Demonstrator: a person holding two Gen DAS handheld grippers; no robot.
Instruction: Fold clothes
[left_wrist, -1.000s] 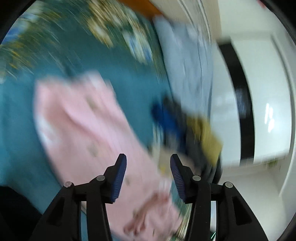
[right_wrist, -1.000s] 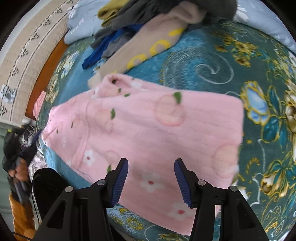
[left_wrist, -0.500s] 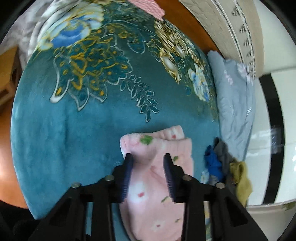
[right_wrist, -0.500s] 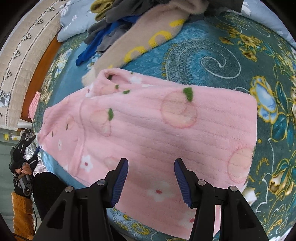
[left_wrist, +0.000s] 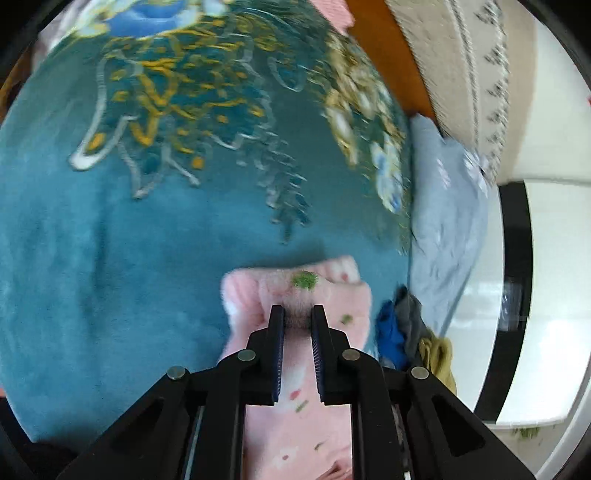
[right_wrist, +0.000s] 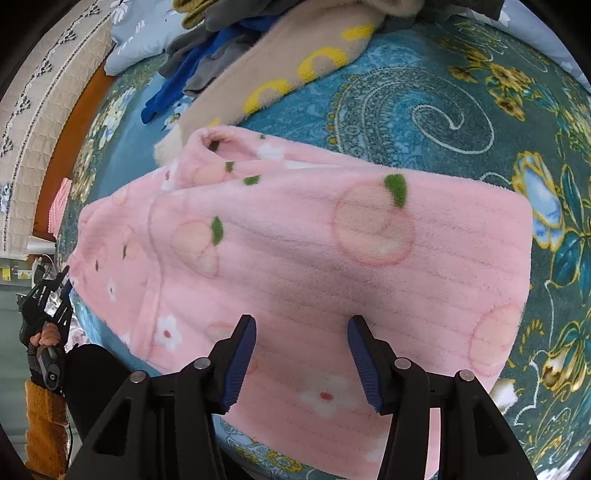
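The left gripper (left_wrist: 297, 317) is clamped on a bunched edge of the pink garment (left_wrist: 295, 369) in the lower middle of the left wrist frame — the fleece fills the narrow gap between its fingers (left_wrist: 277, 332). Beyond the pinch, the teal blanket (left_wrist: 129, 240) with gold flowers takes up the upper left of that frame. A pale blue pillow (left_wrist: 447, 214) lies at the right, with a small heap of dark clothes (left_wrist: 399, 328) below it.

In the right wrist frame the right gripper (right_wrist: 302, 354) hovers with its fingers (right_wrist: 240, 350) wide apart over the garment (right_wrist: 295, 251), which lies spread across the centre on the blanket (right_wrist: 424, 103). A beige piece with yellow rings (right_wrist: 280, 74) and the clothes heap (right_wrist: 207, 48) lie at the top. The left gripper (right_wrist: 46, 295) shows small at the left edge — at the garment's far corner.
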